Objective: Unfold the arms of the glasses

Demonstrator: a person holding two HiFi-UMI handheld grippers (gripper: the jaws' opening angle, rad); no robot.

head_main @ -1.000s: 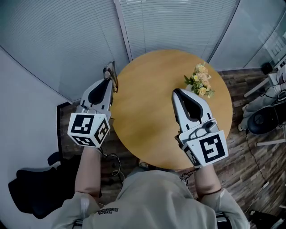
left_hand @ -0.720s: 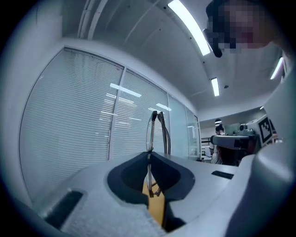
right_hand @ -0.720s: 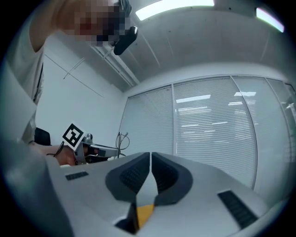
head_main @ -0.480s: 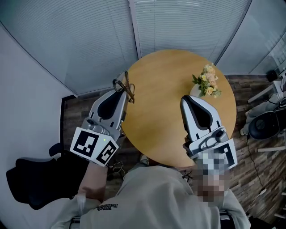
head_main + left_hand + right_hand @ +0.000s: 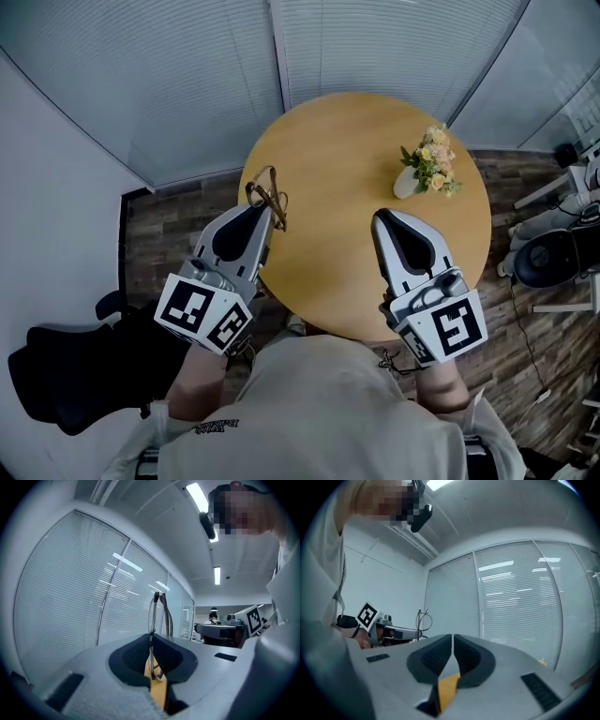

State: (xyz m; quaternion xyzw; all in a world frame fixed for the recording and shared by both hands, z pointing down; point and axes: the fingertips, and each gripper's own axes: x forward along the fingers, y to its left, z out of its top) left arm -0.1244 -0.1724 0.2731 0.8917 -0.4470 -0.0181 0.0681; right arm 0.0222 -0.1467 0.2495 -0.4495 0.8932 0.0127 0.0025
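Note:
A pair of thin-framed glasses (image 5: 267,195) with folded arms stands up out of my left gripper (image 5: 262,212), which is shut on the frame above the left edge of the round wooden table (image 5: 347,159). In the left gripper view the glasses (image 5: 158,613) rise upright between the closed jaws. My right gripper (image 5: 384,218) hovers over the table's near right part, shut with nothing in it. In the right gripper view its jaws (image 5: 453,641) meet, and the glasses (image 5: 424,620) show far off at the left.
A small white vase of yellow and pink flowers (image 5: 427,167) stands on the table's right side. Window blinds (image 5: 375,47) curve behind the table. A black chair (image 5: 75,366) sits low at the left, and dark equipment (image 5: 553,253) stands at the right.
My left gripper has carried the glasses rightward and nearer, from beyond the table's left rim to over its edge. The right gripper has stayed shut and hardly moved.

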